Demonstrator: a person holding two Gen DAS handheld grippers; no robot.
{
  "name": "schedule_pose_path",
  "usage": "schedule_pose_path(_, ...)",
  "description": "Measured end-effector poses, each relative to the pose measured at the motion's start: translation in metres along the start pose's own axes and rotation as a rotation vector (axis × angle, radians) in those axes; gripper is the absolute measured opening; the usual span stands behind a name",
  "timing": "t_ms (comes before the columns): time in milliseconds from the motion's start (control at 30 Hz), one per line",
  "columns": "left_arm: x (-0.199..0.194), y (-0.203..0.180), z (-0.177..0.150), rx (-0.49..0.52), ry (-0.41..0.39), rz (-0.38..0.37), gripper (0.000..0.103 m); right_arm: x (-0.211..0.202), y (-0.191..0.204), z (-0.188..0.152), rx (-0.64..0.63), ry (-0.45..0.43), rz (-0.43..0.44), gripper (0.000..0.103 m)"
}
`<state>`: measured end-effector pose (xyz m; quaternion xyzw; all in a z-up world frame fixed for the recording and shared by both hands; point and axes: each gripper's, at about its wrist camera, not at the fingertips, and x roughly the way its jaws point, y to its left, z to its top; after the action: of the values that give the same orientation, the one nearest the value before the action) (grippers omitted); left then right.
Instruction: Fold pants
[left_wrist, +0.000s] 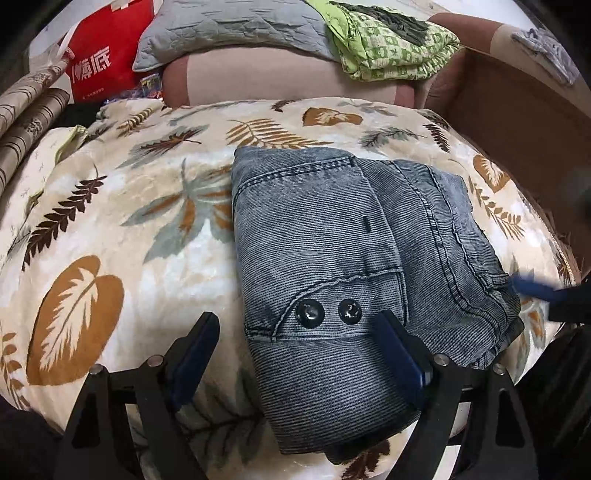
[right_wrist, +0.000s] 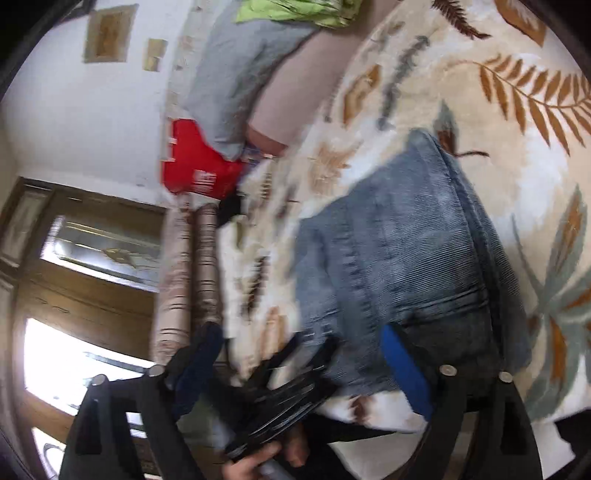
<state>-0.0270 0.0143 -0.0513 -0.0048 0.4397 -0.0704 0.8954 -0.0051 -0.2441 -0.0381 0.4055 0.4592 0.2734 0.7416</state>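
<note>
Grey-blue denim pants lie folded into a compact bundle on a leaf-print blanket, two dark buttons facing up. My left gripper is open just above the bundle's near end, holding nothing. My right gripper shows blurred at the bundle's right edge. In the right wrist view the right gripper is open and tilted sideways, with the pants in front of it and the left gripper beside it.
A grey pillow, a green patterned quilt and a pink bolster lie behind the blanket. A red bag and rolled mats stand at the left. A brown cardboard box sits right.
</note>
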Motion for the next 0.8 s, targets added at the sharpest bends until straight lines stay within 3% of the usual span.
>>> schedule_pose_path(33,-0.002,0.001,0.002,-0.002,0.012,-0.027,0.087,0.010,-0.017,0.002,0.002,0.016,-0.109,0.089)
schedule_pose_path(67,-0.003,0.004,0.005,-0.004,0.015,-0.042,0.087,0.021,-0.046,0.000,0.068,0.033,-0.165,0.087)
schedule_pose_path(133,-0.024,0.014,0.012,-0.030,-0.083,-0.031,0.087,0.005,-0.048,-0.002,0.117,-0.018,-0.104,0.085)
schedule_pose_path(200,-0.041,0.020,0.017,-0.090,-0.164,-0.012,0.087,0.004,-0.035,0.001,0.081,0.022,-0.169,0.086)
schedule_pose_path(267,-0.029,0.018,0.020,-0.085,-0.121,-0.016,0.087,0.002,-0.015,0.007,0.017,0.032,-0.213,0.086)
schedule_pose_path(333,0.010,-0.002,0.009,0.039,0.046,0.053,0.087,0.000,0.012,0.021,-0.045,0.011,-0.179,0.087)
schedule_pose_path(400,0.010,-0.006,0.000,0.036,-0.023,0.079,0.088,0.003,0.032,0.037,-0.089,0.013,-0.128,0.090)
schedule_pose_path(533,0.014,0.001,0.004,0.008,0.007,0.036,0.088,0.038,0.048,0.080,-0.104,0.063,-0.040,0.091)
schedule_pose_path(567,0.014,0.002,0.003,-0.006,0.006,0.030,0.088,0.041,0.039,0.086,-0.109,0.065,-0.065,0.091)
schedule_pose_path(600,0.014,0.003,0.003,-0.019,0.007,0.024,0.088,0.052,0.026,0.093,-0.112,0.058,-0.146,0.091)
schedule_pose_path(633,0.013,0.005,0.004,-0.021,0.008,0.004,0.088,0.059,-0.008,0.103,-0.063,0.051,-0.363,0.089)
schedule_pose_path(667,0.010,0.006,0.006,-0.018,0.011,-0.012,0.088,0.065,-0.034,0.104,0.023,0.056,-0.363,0.089)
schedule_pose_path(700,0.003,0.008,0.009,-0.017,-0.001,-0.020,0.088,0.056,-0.044,0.102,0.068,-0.004,-0.281,0.088)
schedule_pose_path(733,-0.008,0.013,0.011,-0.032,-0.041,-0.024,0.088,0.050,-0.038,0.101,0.062,-0.012,-0.254,0.088)
schedule_pose_path(800,-0.033,0.029,0.013,-0.126,-0.149,-0.014,0.088,0.044,-0.026,0.097,0.030,0.006,-0.297,0.088)
